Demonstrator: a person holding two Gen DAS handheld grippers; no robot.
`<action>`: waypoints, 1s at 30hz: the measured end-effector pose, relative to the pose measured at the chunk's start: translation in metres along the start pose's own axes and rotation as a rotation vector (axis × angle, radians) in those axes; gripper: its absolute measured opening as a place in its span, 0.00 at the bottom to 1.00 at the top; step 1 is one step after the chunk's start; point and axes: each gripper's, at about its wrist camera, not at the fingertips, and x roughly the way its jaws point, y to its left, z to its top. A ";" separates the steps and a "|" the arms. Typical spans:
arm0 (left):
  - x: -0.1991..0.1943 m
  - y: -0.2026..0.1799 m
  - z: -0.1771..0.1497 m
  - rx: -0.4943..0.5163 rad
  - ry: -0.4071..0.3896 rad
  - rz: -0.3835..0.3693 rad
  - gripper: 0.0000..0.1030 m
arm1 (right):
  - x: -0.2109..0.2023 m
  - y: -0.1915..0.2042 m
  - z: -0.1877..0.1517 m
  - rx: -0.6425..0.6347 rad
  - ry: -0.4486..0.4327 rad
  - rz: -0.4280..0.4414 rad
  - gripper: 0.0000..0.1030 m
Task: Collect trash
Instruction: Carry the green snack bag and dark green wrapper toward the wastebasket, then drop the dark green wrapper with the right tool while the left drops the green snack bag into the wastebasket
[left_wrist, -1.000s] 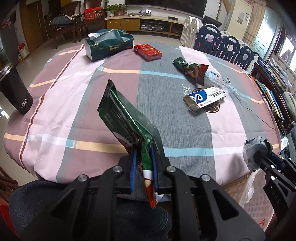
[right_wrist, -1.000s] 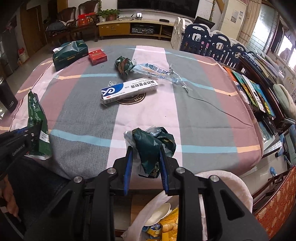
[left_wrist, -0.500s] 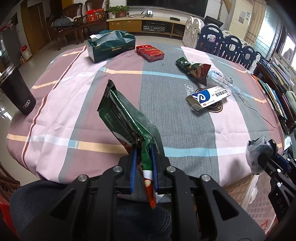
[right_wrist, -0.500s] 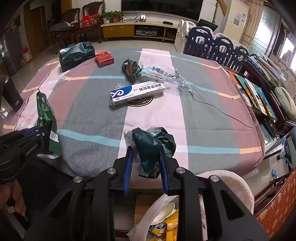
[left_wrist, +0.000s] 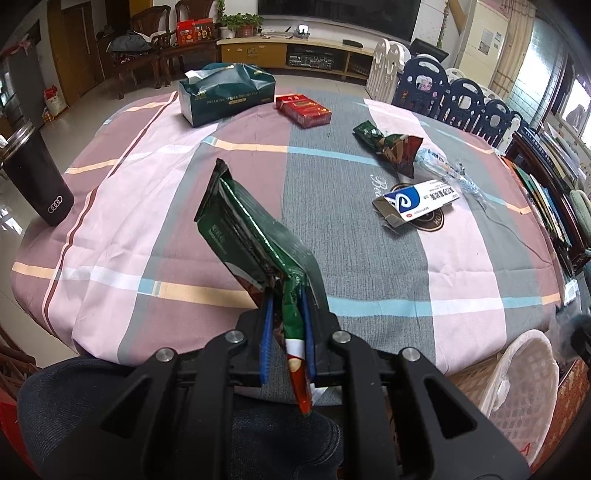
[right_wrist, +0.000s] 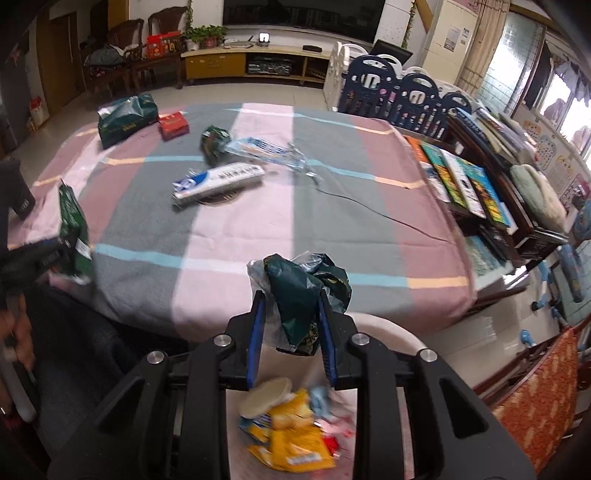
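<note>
My left gripper is shut on a flat green snack wrapper and holds it upright over the table's near edge; it also shows in the right wrist view. My right gripper is shut on a crumpled dark green and clear wrapper wad, held above the white trash basket that holds yellow packets and a lid. On the table lie a blue-white box, a twisted green wrapper and a clear plastic sleeve.
A green tissue box, a red carton and a black tumbler stand on the striped tablecloth. The basket sits off the table's right front corner. A bookshelf stands to the right.
My right gripper has moved back and right off the table edge with the wad, so it now hangs over the trash basket. The left gripper keeps its hold, nearly still.
</note>
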 end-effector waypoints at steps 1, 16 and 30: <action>-0.001 0.000 0.000 -0.002 -0.003 -0.001 0.15 | -0.002 -0.007 -0.005 -0.005 0.012 -0.015 0.27; -0.017 -0.008 0.002 0.012 -0.028 -0.030 0.15 | 0.010 -0.042 -0.063 0.063 0.140 -0.007 0.72; -0.093 -0.222 -0.102 0.820 0.036 -0.641 0.20 | -0.025 -0.168 -0.068 0.636 -0.016 -0.082 0.74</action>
